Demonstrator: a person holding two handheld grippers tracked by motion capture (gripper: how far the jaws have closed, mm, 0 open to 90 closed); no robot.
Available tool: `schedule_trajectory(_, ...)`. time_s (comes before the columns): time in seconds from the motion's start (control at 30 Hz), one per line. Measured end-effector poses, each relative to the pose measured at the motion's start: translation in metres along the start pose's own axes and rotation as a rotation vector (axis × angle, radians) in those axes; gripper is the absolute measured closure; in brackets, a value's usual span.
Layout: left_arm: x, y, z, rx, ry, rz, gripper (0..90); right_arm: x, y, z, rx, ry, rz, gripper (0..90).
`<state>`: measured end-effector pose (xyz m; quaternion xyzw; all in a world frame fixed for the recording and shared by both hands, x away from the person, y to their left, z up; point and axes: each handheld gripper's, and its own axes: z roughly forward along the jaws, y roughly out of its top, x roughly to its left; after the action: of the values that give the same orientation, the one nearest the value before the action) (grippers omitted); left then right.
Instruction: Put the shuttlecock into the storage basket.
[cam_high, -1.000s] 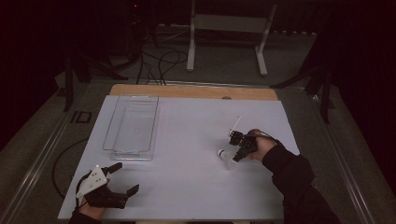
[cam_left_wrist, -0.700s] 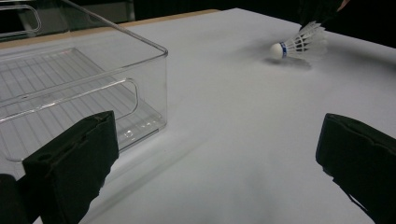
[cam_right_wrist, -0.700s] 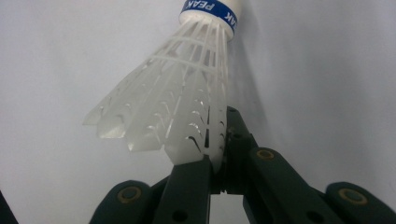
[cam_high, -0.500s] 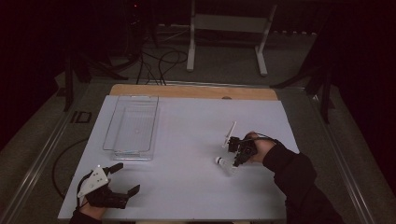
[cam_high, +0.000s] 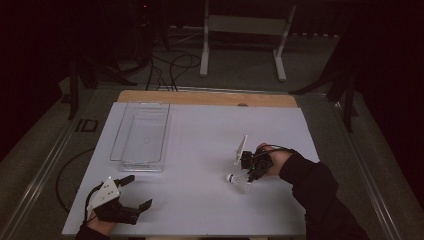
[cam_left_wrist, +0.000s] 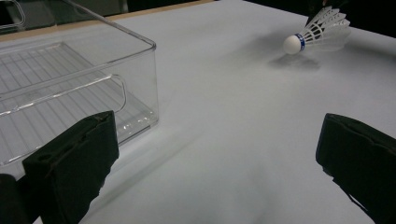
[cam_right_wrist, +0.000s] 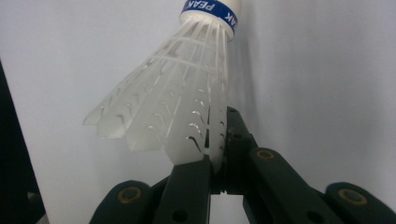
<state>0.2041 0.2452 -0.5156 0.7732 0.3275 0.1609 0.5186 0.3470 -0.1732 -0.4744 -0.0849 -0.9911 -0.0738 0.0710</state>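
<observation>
A white table (cam_high: 200, 150) seen from above, with a person's two hands entering from its near edge. A clear plastic bin (cam_high: 142, 137) stands on the table's left half and serves as the landmark here.

The person's right forearm, in a dark sleeve, reaches in from the near right corner and angles toward the bin. Its hand grips the right gripper (cam_high: 251, 170), well to the right of the bin and a little nearer the person. The jaws are pinched together on the edge of the feathered skirt of a white shuttlecock (cam_high: 239, 181).

The left gripper (cam_high: 136, 192) rests low near the table's near left corner, just in front of the bin's near end, with the hand behind it. Its jaws stand wide apart with nothing between them.

The shuttlecock's long axis lies nearly level. Its round cork tip points toward the bin's side of the table, and the skirt faces back into the right gripper. A blue band circles the cork.
</observation>
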Motion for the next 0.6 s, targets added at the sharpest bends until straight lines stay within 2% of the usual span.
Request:
schedule_trajectory(0.2, 0.000, 0.003, 0.001, 0.016, 0.001, 0.011, 0.0, 0.003, 0.003, -0.001, 0.010, 0.002, -0.048, 90.0)
schedule_trajectory(0.4, 0.000, 0.008, -0.001, 0.023, -0.004, 0.013, 0.1, 0.007, 0.010, -0.002, 0.012, 0.000, -0.118, 90.0)
schedule_trajectory(0.47, 0.000, 0.010, -0.001, 0.026, -0.007, 0.014, 0.1, 0.010, 0.012, -0.002, 0.017, 0.001, -0.115, 90.0)
schedule_trajectory(0.5, 0.000, 0.012, -0.002, 0.026, -0.014, 0.010, 0.0, 0.009, 0.013, -0.002, 0.013, 0.002, -0.142, 90.0)
schedule_trajectory(0.57, 0.001, 0.015, -0.003, 0.017, -0.029, -0.005, 0.1, 0.011, 0.016, -0.003, 0.021, 0.004, -0.136, 90.0)
schedule_trajectory(0.6, 0.002, 0.016, -0.003, 0.023, -0.026, 0.003, 0.1, 0.012, 0.017, -0.003, 0.026, 0.011, -0.138, 90.0)
